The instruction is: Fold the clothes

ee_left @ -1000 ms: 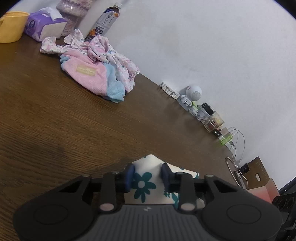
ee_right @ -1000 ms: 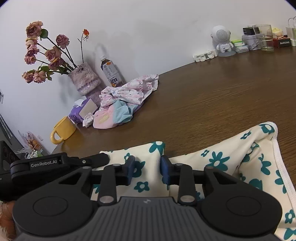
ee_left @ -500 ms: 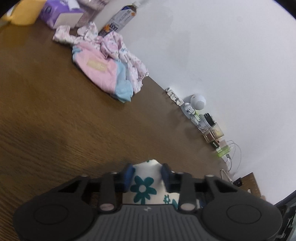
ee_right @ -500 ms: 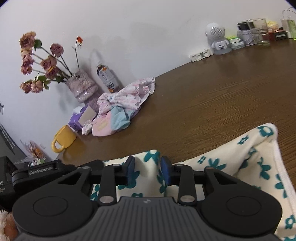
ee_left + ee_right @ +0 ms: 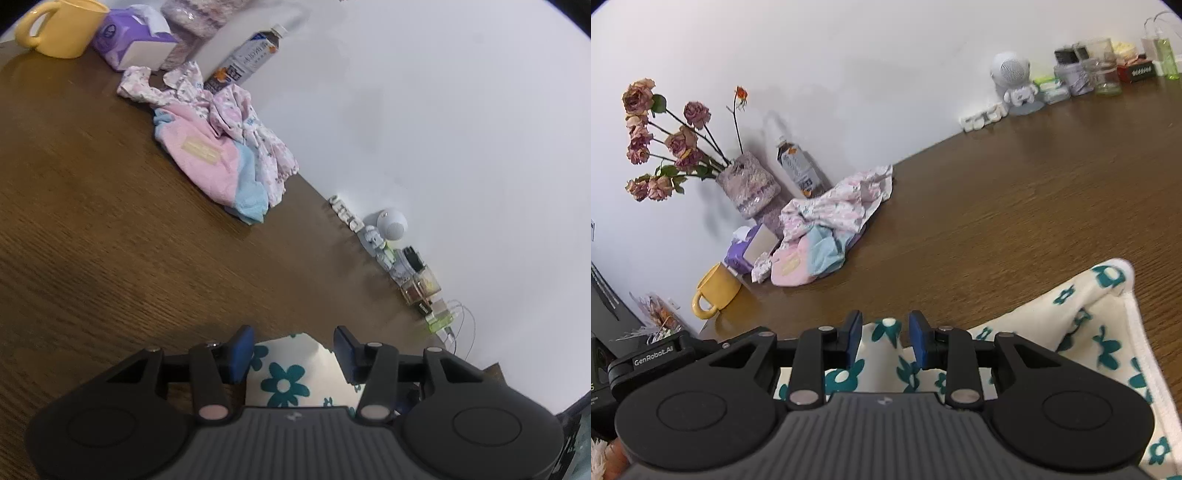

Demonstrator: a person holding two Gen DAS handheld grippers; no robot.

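— Where is the garment being folded?

— The cream cloth with teal flowers (image 5: pixel 1082 325) lies on the brown wooden tabletop (image 5: pixel 1015 206), at the near edge under both tools. In the right wrist view one corner points toward the far right, with a white hem running down that side.

— What are the jaws doing?

— The left gripper (image 5: pixel 293 349) has its blue pads spread wide; a peak of the floral cloth (image 5: pixel 286 373) rises in the gap, clear of both pads. The right gripper (image 5: pixel 884 334) stands narrower but parted too, with a fold of the fabric between the pads; I cannot tell whether they touch it.

— Anything else on the tabletop?

— A heap of pink and light-blue clothes (image 5: pixel 218 155) sits well apart, near the wall. Beside it stand a drink bottle (image 5: pixel 799 168), a vase of dried roses (image 5: pixel 748 184), a purple tissue pack (image 5: pixel 748 247) and a yellow mug (image 5: pixel 716 290). A small white robot figure (image 5: pixel 1014 83) stands farther along the wall.
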